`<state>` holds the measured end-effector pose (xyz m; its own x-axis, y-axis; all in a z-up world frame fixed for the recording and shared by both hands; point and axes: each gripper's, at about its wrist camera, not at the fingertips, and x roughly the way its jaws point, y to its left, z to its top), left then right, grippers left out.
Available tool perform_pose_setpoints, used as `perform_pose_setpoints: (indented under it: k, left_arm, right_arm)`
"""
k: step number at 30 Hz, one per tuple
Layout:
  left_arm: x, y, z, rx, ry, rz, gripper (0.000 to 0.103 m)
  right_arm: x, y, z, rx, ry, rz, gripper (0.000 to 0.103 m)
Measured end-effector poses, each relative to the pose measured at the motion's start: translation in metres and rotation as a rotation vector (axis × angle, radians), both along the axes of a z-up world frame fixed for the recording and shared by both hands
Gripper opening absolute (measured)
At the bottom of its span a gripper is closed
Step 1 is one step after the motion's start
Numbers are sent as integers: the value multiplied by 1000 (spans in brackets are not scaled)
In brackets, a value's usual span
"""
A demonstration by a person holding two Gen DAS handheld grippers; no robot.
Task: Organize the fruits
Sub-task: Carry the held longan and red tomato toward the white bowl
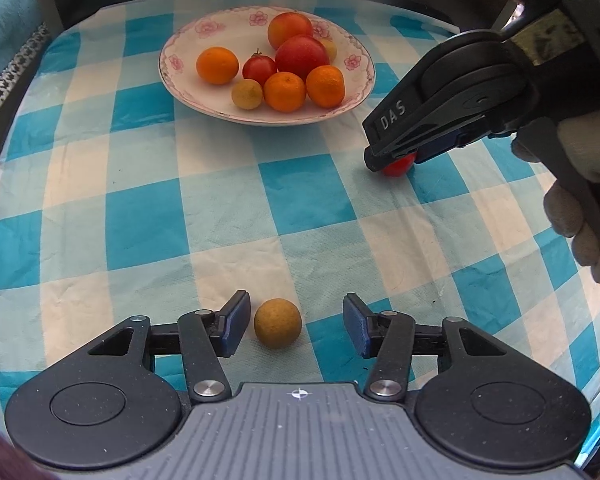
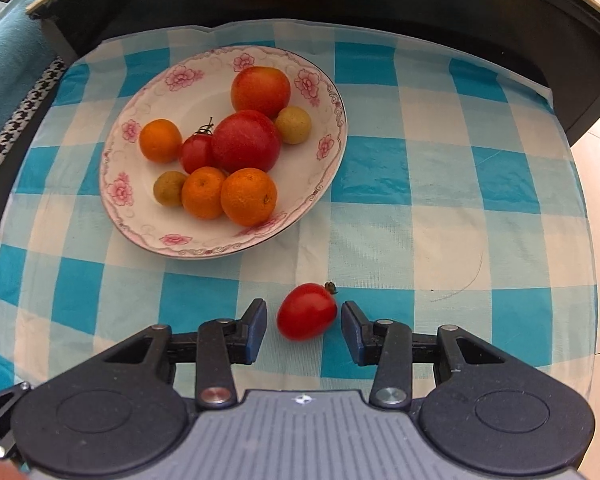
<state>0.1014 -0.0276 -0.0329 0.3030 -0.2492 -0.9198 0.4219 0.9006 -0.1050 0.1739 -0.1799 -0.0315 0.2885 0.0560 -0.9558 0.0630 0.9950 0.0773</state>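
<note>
Right hand-held gripper (image 2: 304,330) stands narrowly open astride the small red oval tomato (image 2: 307,311), low centre, pads clear. Left hand-held gripper (image 1: 296,326) likewise around the yellow-green round fruit (image 1: 277,323). Risk: off-centre closure rolls either away.

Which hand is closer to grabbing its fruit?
Probably right. The right gripper closely brackets the small tomato; the left gripper stands wider around its yellowish fruit. Neither touches yet.

Plate (image 2: 324,184): one. Oranges (image 2: 249,197): three, on the plate. Large red fruits (image 2: 246,141): two. Small red tomatoes (image 2: 307,311): two, one plated, one loose. Yellow-green round fruits (image 1: 277,323): three, two plated, one loose.
</note>
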Motion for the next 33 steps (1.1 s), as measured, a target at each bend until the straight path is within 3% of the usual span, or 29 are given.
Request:
perform_pose_setpoints:
  k: [3, 10, 20, 33]
  left_arm:
    - [0, 0, 0, 3, 0, -5, 59]
    - [-4, -2, 0, 51, -29, -36, 46]
    - [-12, -5, 0, 114, -49, -33, 32]
    - [0, -8, 1, 86, -45, 11, 37]
  right_arm:
    - [0, 3, -3, -28, -7, 21, 34]
    - [-19, 10, 3, -92, -25, 148, 34]
    - [-65, 12, 23, -87, -58, 253, 34]
    - [-77, 5, 14, -72, -55, 280, 34]
